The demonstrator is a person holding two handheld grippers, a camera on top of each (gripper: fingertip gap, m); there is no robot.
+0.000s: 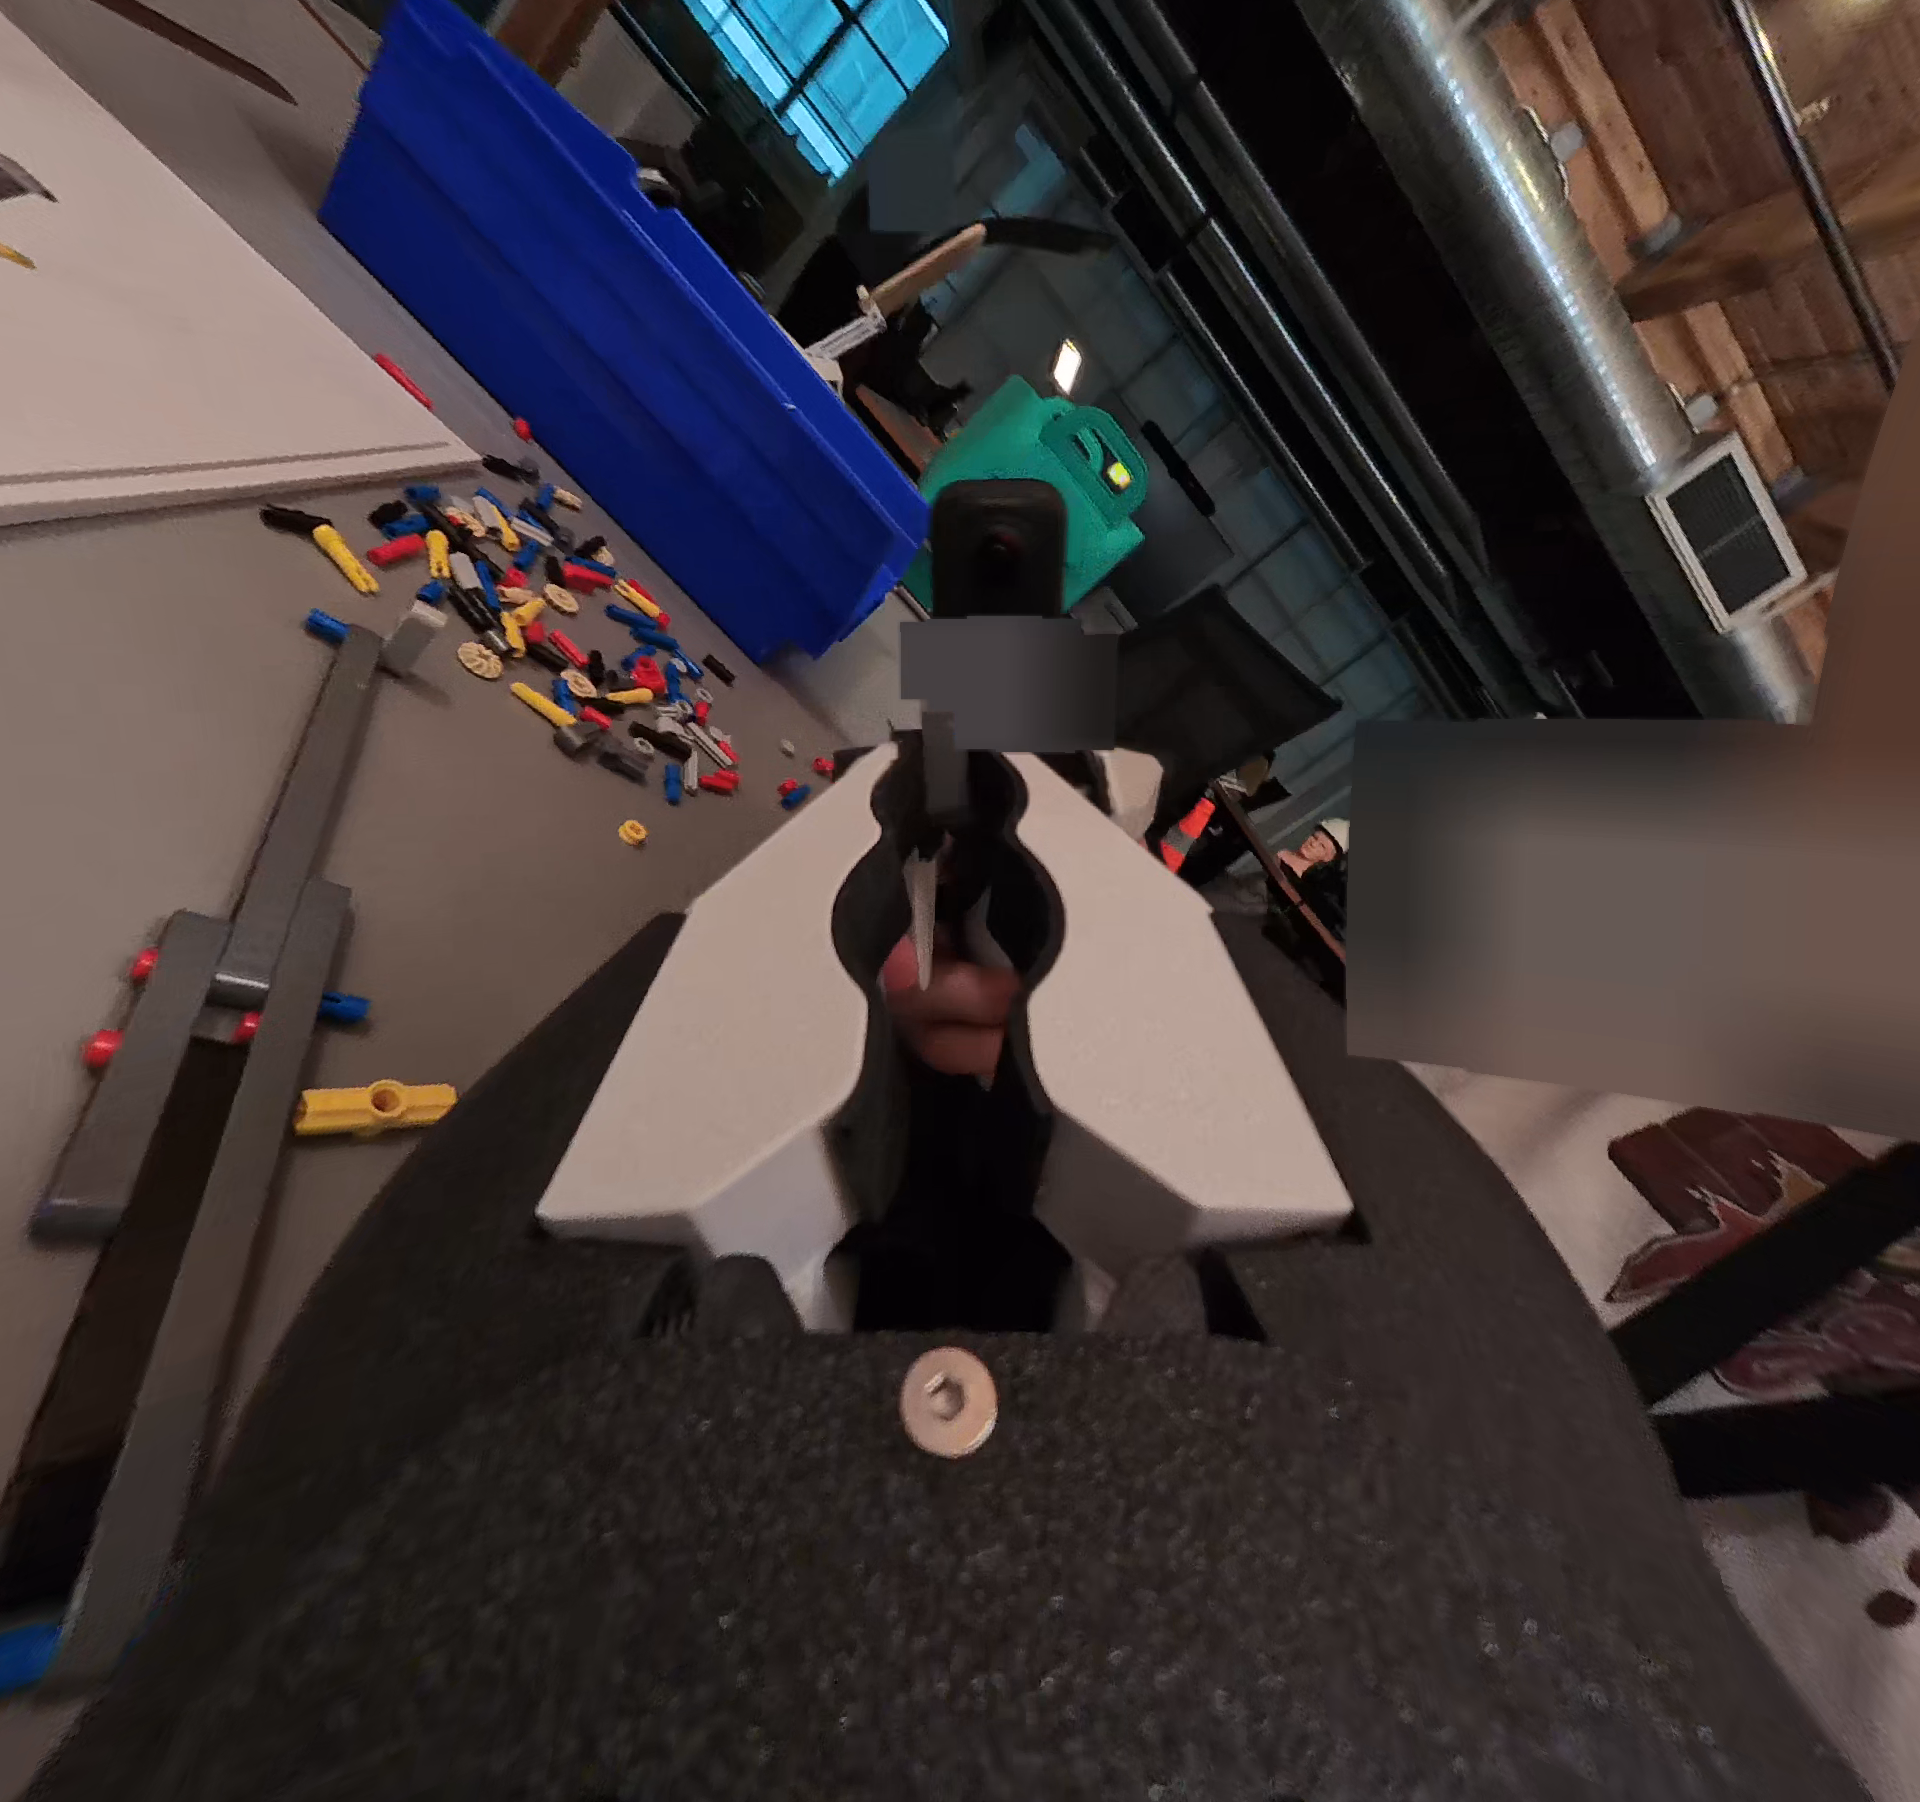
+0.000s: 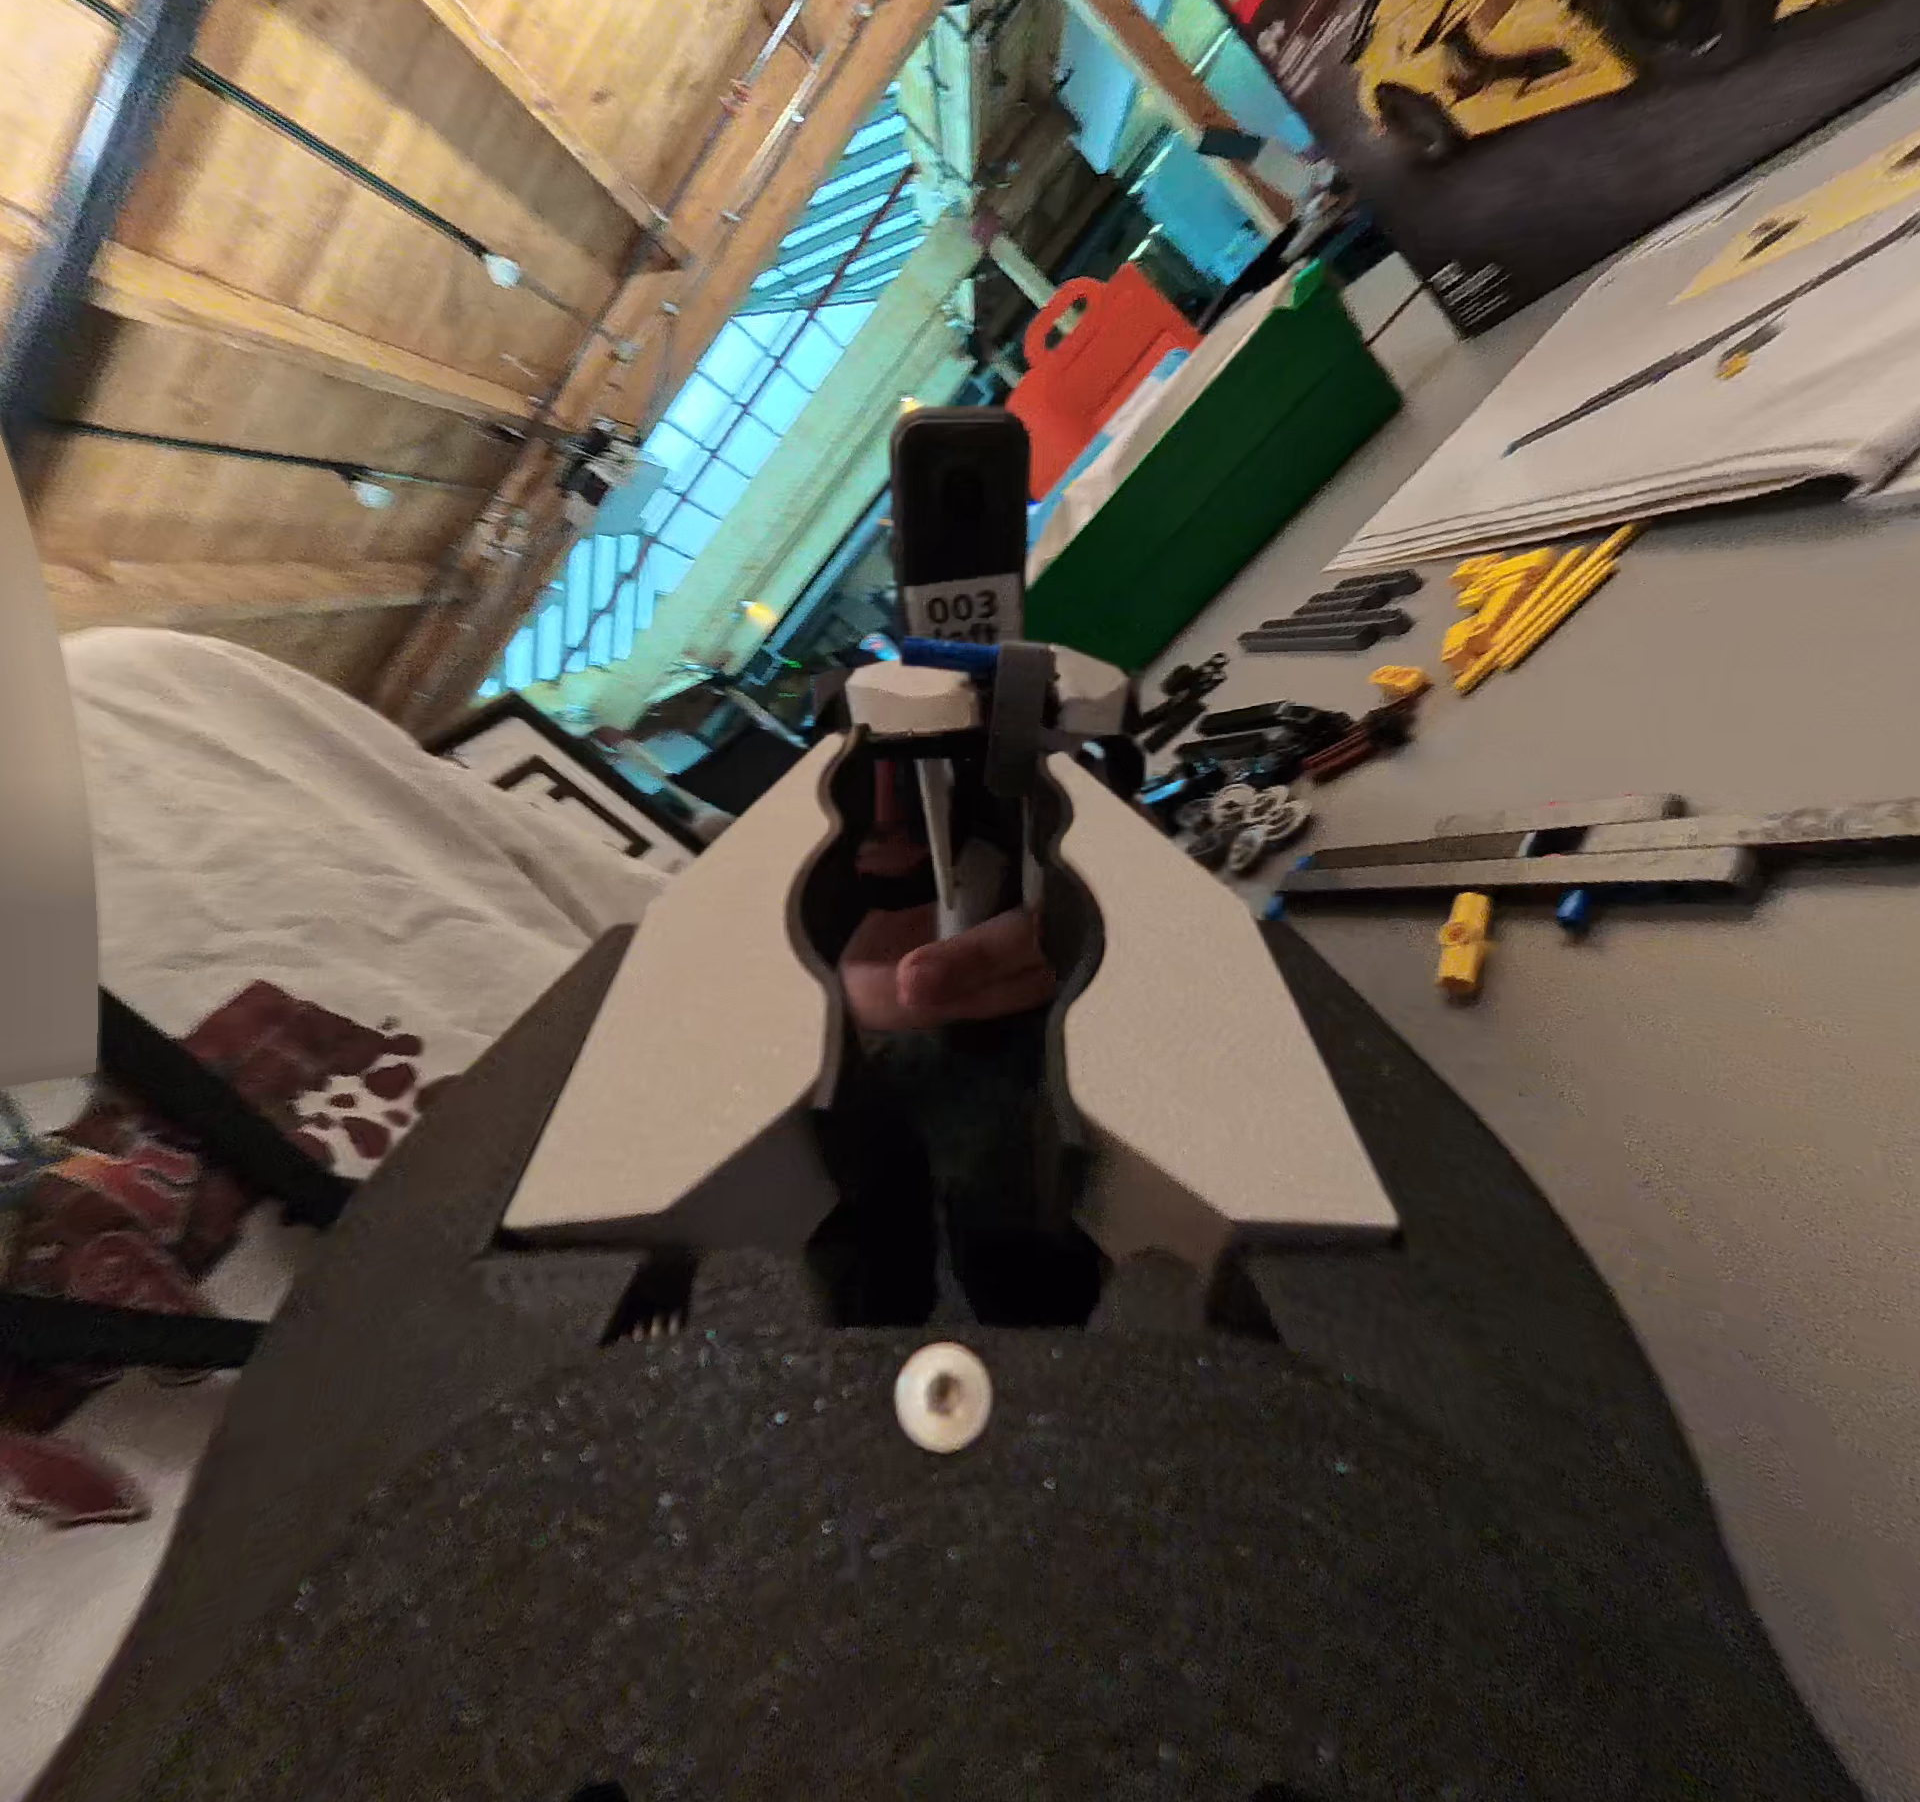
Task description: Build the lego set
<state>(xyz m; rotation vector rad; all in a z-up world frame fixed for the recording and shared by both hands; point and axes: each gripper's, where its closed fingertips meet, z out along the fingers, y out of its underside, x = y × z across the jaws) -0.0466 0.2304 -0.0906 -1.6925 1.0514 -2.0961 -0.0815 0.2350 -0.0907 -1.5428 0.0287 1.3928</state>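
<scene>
Setting: A grey desk in a timber-roofed workshop, with both tools raised above it, tip to tip.
Left gripper: Closed on a short grey beam, pinched at the very fingertips.
Right gripper: Faced the left one closely; whether it was clamped on anything could not be told.
Beam's bearing: Its long axis ran up and down in the right wrist view, crosswise to both sets of fingers. A blue pin jutted sideways from its upper end.
Handling: Likely light, rigid plastic with smooth sides that could twist in a loose pinch. The flat faces looked the best hold, leaving the holes free.
Frame on the desk: A long grey assembly lay flat, with a yellow connector just beside it.
Loose stock: Small pins in red, blue, yellow and black were scattered farther along.
Beyond: A blue bin stood behind the scatter.
</scene>
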